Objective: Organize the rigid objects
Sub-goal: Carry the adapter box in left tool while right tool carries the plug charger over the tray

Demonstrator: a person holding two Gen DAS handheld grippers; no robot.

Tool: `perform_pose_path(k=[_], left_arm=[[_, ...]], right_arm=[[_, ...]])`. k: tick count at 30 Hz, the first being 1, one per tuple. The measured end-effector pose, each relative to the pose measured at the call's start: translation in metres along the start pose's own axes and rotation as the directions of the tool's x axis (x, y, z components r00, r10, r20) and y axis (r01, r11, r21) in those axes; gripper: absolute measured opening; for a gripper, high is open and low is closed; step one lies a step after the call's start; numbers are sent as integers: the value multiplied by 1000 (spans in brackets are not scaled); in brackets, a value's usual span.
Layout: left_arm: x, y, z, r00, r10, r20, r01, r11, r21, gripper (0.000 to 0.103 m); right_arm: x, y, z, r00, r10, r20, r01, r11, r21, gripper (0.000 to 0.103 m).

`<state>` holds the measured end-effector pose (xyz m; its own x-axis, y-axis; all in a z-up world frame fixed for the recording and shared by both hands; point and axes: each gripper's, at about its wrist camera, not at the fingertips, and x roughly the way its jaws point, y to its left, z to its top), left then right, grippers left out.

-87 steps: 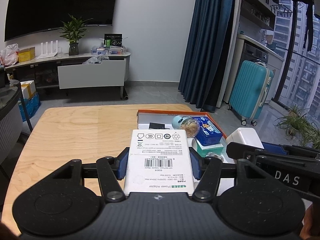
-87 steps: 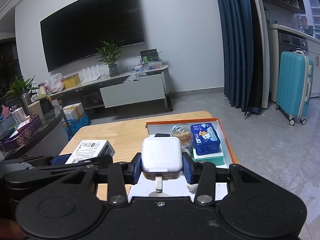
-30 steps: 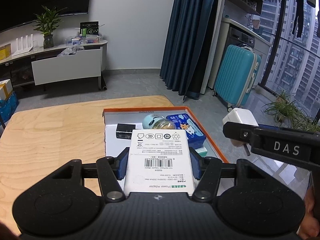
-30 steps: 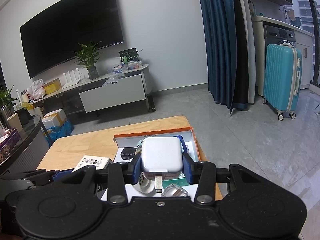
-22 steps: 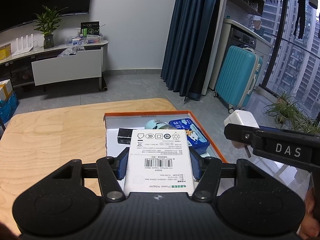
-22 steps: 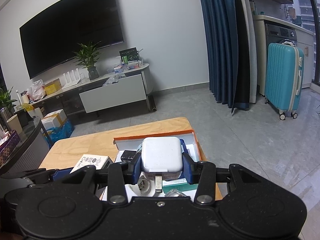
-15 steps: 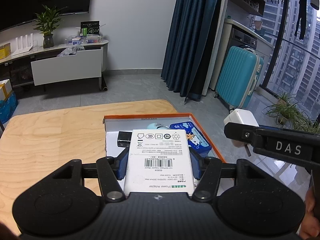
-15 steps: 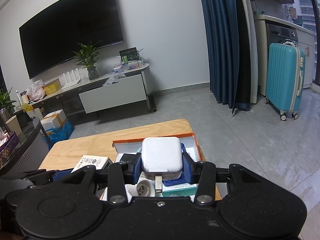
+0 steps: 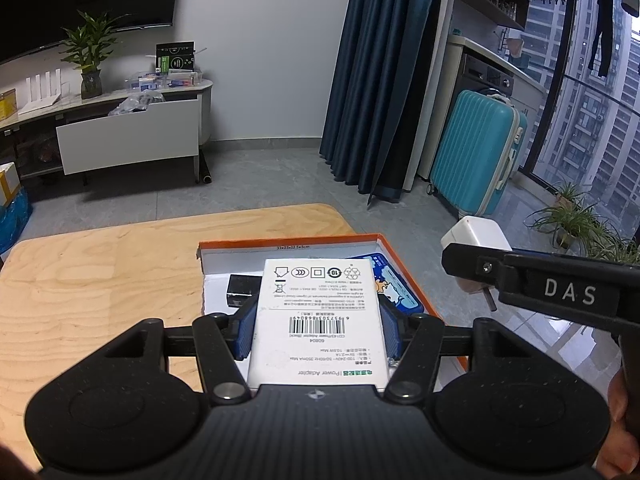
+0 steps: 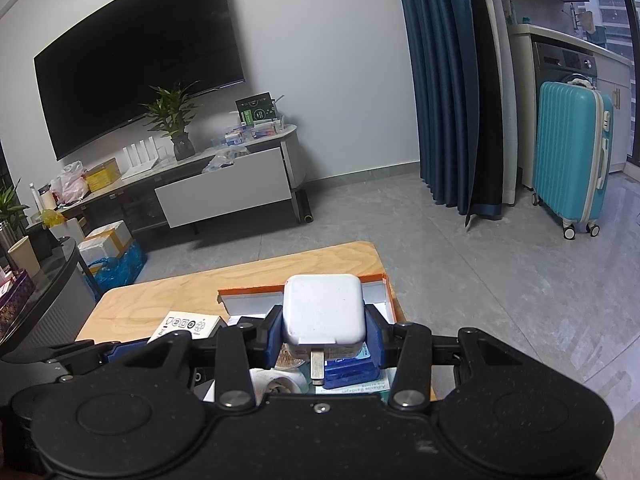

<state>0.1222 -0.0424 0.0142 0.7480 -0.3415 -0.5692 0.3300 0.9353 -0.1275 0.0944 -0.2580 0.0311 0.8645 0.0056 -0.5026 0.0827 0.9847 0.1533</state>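
left tongs (image 9: 318, 326), nearest the lens: blue pads clenched on a white box (image 9: 320, 320), label side up, barcode and "power adapter" print showing. box held in the air, over the near part of the tray (image 9: 288, 242).

right tongs (image 10: 323, 330): pads clenched on a white charger (image 10: 323, 312), metal prong pointing back toward the camera. charger held above the tray's right half; in the left view it shows past the tray's right rim, at the tip of the right tongs.

below the tongs, inside the tray: white floor, orange rim. a blue tin (image 10: 352, 370) with cartoon print sits toward the right wall on a teal packet (image 10: 352, 388). a small black block (image 9: 242, 290) lies toward the left. a jar (image 10: 276, 384) lies just left of the tin, mostly hidden behind the charger.

tray rests on a pale wood worktop (image 9: 100, 280), near its far right corner. bare wood to the left.

beyond: grey floor, blue curtain (image 9: 380, 80), teal suitcase (image 9: 476, 160), low tv cabinet (image 10: 224, 192) with a potted plant (image 10: 174, 120), dark tv (image 10: 136, 68) on the wall.
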Motion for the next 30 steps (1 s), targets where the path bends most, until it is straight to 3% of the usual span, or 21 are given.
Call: perform_pose_path(k=[30], left_arm=[[24, 15, 16, 999, 27, -29, -27, 999, -17, 60]], right_arm=[[33, 0, 16, 999, -3, -39, 3, 1000, -7, 51]])
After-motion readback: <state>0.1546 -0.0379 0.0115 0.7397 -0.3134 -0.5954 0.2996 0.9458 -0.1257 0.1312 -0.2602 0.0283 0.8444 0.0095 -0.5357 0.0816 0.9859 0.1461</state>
